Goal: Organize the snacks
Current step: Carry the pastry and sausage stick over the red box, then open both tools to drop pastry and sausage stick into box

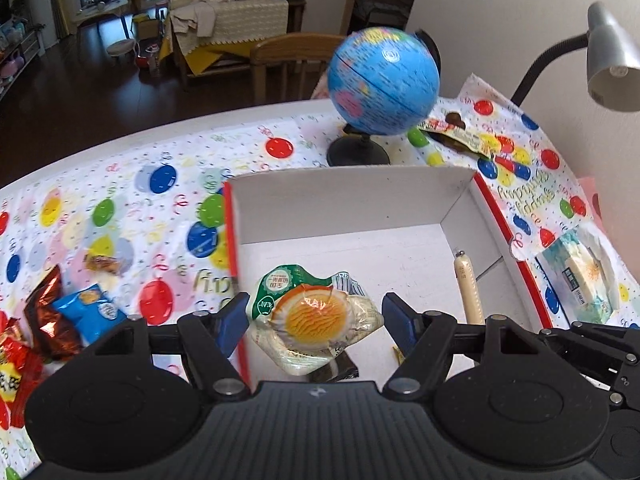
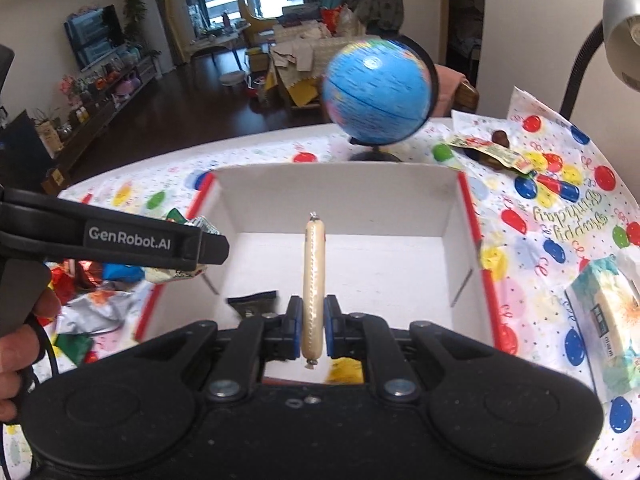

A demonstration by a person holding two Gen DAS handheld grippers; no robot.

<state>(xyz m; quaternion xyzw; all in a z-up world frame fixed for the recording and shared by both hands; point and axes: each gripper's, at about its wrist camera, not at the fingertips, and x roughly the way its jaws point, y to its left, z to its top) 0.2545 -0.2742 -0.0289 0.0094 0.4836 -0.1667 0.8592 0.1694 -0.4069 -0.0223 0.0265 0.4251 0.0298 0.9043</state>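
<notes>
A white cardboard box with red edges (image 1: 400,196) (image 2: 340,184) stands open on the table. My left gripper (image 1: 314,316) is shut on a clear packet with a green label and an orange noodle picture (image 1: 316,316), held over the box's near left side. My right gripper (image 2: 312,326) is shut on a long beige sausage stick (image 2: 313,272), which points forward over the box floor; the sausage also shows in the left wrist view (image 1: 468,292). A dark packet (image 2: 254,304) lies inside the box. The left gripper's body (image 2: 120,240) crosses the right wrist view.
A blue globe (image 1: 382,80) stands behind the box. A grey desk lamp (image 1: 608,52) is at the right. Loose snack packets (image 1: 60,316) lie left of the box, more (image 1: 460,132) at the back right. A tissue pack (image 1: 580,280) lies to the right. A balloon-print cloth (image 1: 140,200) covers the table.
</notes>
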